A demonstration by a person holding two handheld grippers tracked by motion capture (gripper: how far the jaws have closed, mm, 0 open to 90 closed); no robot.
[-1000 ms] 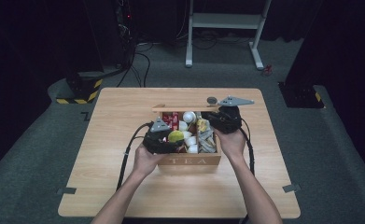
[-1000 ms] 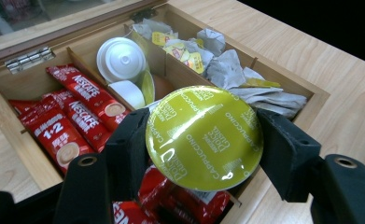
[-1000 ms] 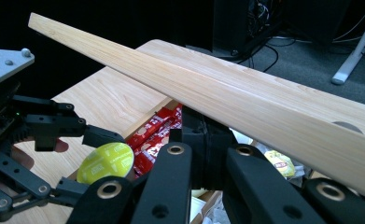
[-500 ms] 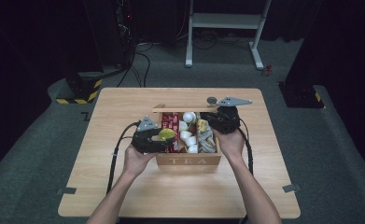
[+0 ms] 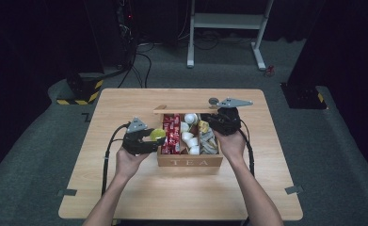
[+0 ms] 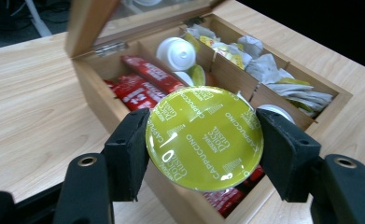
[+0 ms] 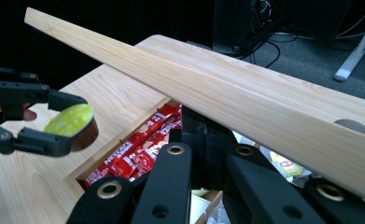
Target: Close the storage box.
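A wooden box marked TEA stands mid-table with its lid raised. Inside lie red sachets, white capsules and tea bags. My left gripper hovers just beside the box's left wall, shut on a round yellow-green coffee capsule. In the left gripper view the capsule sits foil-up between both pads. My right gripper is at the back right of the box, and its jaws are closed at the raised lid.
Bare tabletop surrounds the box on all sides. Cables trail from both grippers toward the near edge. Beyond the table are dark floor, a white desk frame and black-yellow striped gear.
My left gripper has carried the yellow-green capsule leftward, from over the box's compartments to just outside its left wall. The right gripper and the lid have stayed put.
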